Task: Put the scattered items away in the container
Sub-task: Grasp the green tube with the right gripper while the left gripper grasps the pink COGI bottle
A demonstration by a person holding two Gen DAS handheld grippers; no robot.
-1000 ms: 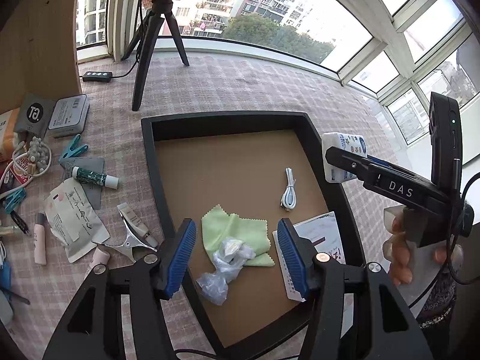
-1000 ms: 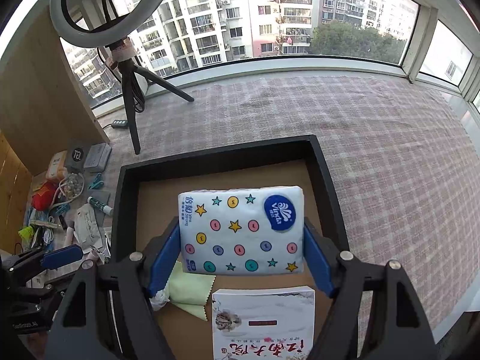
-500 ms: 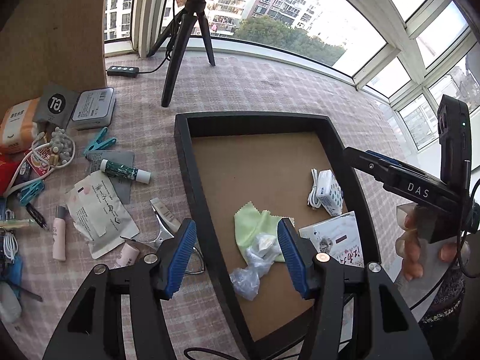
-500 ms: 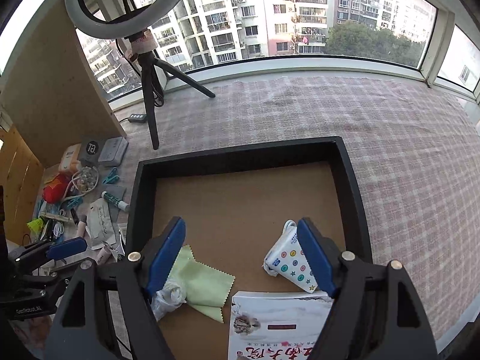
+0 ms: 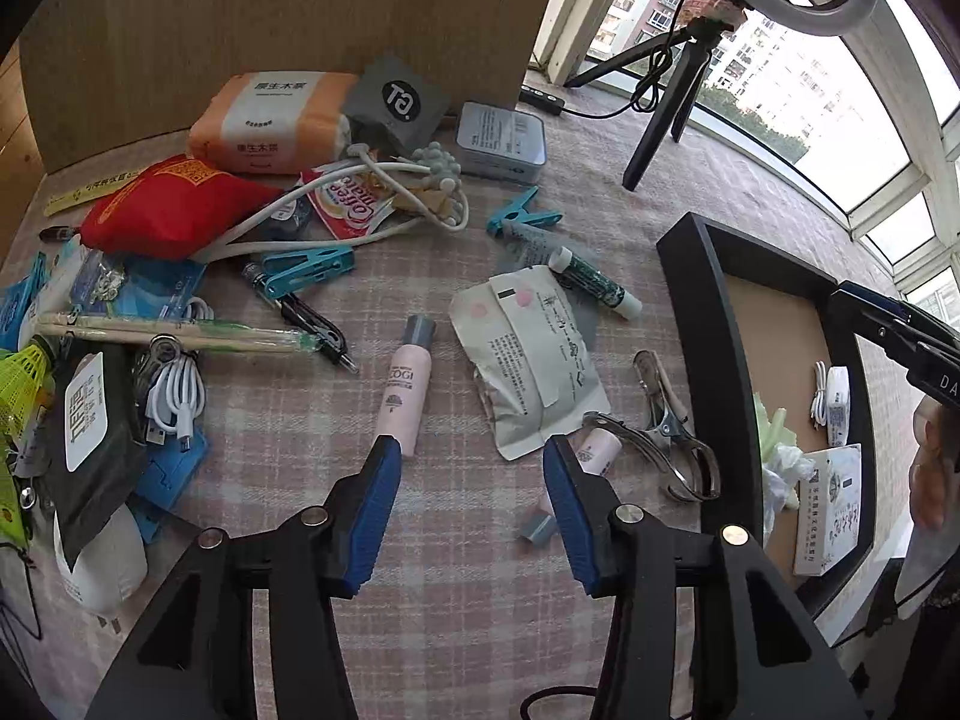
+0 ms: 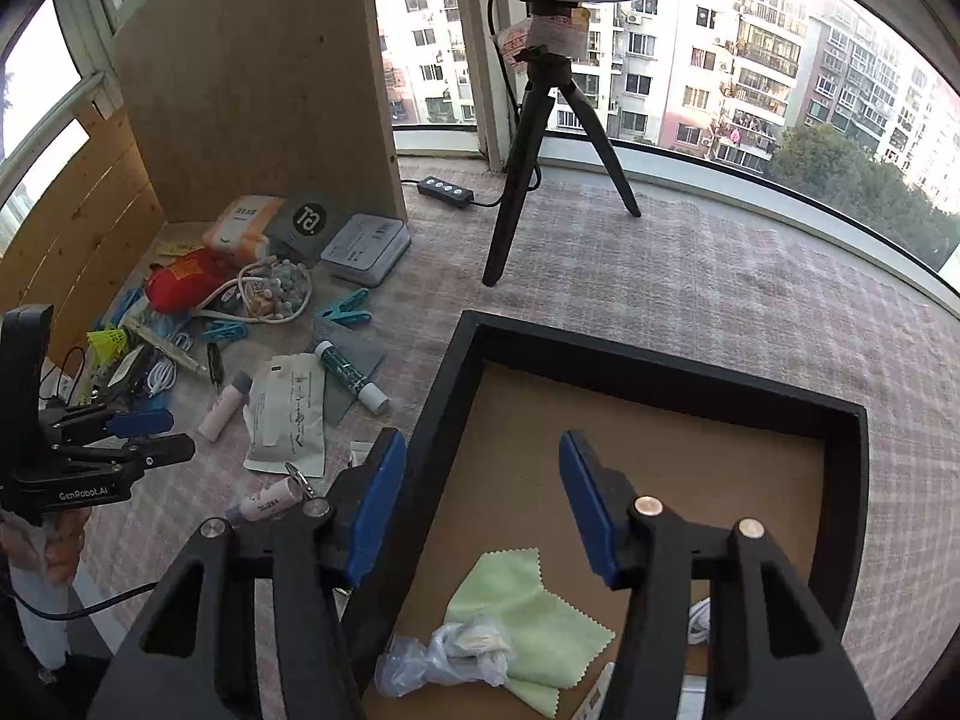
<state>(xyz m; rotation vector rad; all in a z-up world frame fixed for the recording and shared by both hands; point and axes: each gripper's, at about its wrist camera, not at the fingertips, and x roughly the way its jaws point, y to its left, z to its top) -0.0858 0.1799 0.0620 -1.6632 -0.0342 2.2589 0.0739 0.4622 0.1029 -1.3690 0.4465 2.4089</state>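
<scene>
On the checked cloth, to the right of the mess, sits the big black tray, and a green cloth, a crumpled plastic bag and a small booklet already lie in it. Left of the tray lies the heap of loose things. Biggest there is the orange tissue pack, far back by the wooden board; it looks soft and light, so I would squeeze it across its middle. Nearer lies the white paper packet, flat and floppy, best pinched at an edge. Just left of it is the pink bottle, smooth and round, so it may roll or slip; grab it across its body. The left gripper hangs wide open and empty just near that bottle. The right gripper is also spread open, holding nothing, above the tray's left wall.
</scene>
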